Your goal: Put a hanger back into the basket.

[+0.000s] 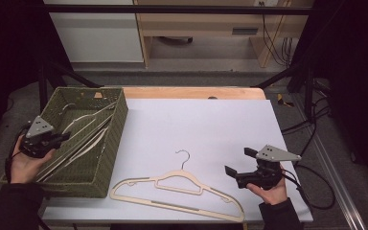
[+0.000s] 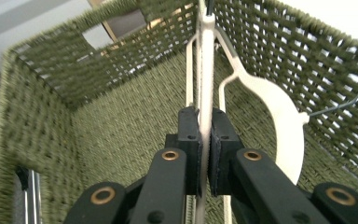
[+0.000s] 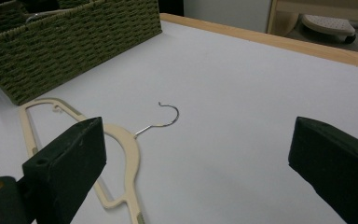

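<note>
Looking down from the high view, the left hand-held gripper (image 1: 62, 137) reaches into an olive-green woven rectangular basket (image 1: 117, 129) at the left edge of the white-topped bench (image 1: 211, 124), among the cream hangers (image 1: 84, 139) stacked inside it. The right hand-held gripper (image 1: 239, 165) hovers over the bench's near right part, jaws spread. Just to its left, a cream flat plastic hanger with a thin metal hook (image 1: 177, 187) lies flat on the bench, hook pointing away from the person.

From the left gripper view, the left hand-held gripper (image 2: 204, 140) is clenched on the thin edge of a cream hanger bar (image 2: 206, 70), which runs straight ahead between the jaws toward the basket's far wall (image 2: 121, 51). Another hanger's curved shoulder (image 2: 279, 112) lies just right of the jaws.

From the right gripper view, the right hand-held gripper (image 3: 198, 154) is released, holding nothing. The cream hanger (image 3: 128, 149) lies ahead, passing behind the left jaw, its hook (image 3: 165, 114) between the jaws, farther off. The basket (image 3: 70, 42) stands beyond, to the upper left.
</note>
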`<state>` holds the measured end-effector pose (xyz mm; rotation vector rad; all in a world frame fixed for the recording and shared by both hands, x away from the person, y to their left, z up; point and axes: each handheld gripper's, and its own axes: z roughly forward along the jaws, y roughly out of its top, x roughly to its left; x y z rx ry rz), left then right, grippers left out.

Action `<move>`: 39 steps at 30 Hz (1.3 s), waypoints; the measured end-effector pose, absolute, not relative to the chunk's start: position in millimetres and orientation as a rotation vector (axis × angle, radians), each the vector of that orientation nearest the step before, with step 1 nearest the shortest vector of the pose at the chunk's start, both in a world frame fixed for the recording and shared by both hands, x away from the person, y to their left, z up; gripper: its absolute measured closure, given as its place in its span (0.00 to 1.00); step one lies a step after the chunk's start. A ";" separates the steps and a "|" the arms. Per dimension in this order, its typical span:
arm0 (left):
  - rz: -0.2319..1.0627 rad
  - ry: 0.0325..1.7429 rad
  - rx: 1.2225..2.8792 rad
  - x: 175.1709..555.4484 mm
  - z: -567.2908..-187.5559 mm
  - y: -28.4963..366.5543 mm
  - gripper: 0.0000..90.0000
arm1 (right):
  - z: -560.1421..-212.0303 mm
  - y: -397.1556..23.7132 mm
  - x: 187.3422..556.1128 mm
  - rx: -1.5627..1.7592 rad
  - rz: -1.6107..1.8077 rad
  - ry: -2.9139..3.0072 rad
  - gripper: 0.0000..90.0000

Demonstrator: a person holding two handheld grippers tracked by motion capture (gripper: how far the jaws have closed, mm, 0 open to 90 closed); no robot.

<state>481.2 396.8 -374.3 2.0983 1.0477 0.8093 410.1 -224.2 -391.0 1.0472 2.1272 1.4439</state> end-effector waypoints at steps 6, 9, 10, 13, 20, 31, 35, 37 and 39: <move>0.752 1.067 2.123 481.6 -384.9 397.3 0.94 | -391.5 -223.5 409.9 1.049 1.442 2.132 0.05; 0.698 1.079 2.148 482.5 -387.6 396.9 0.92 | -392.3 -222.6 410.2 1.045 1.440 2.134 0.06; 0.693 1.081 2.161 482.7 -388.7 396.3 0.91 | -392.4 -222.5 410.2 1.046 1.439 2.136 0.05; 0.636 1.080 2.182 483.4 -390.2 395.4 0.90 | -392.5 -222.2 410.1 1.044 1.441 2.138 0.06; 0.559 1.084 2.228 486.3 -394.3 383.8 0.82 | -393.2 -221.5 410.2 1.043 1.434 2.146 0.06; 0.557 1.071 2.217 485.7 -394.0 380.8 0.64 | -393.3 -221.4 410.0 1.036 1.434 2.144 0.06; 0.568 1.054 2.159 484.0 -389.0 382.6 0.52 | -392.9 -221.6 409.7 1.037 1.438 2.141 0.06; 0.590 1.044 2.144 483.5 -385.0 384.0 0.47 | -392.7 -222.2 409.4 1.032 1.436 2.145 0.06; 0.614 1.050 2.123 482.5 -382.3 383.6 0.44 | -392.6 -221.8 409.2 1.035 1.439 2.136 0.06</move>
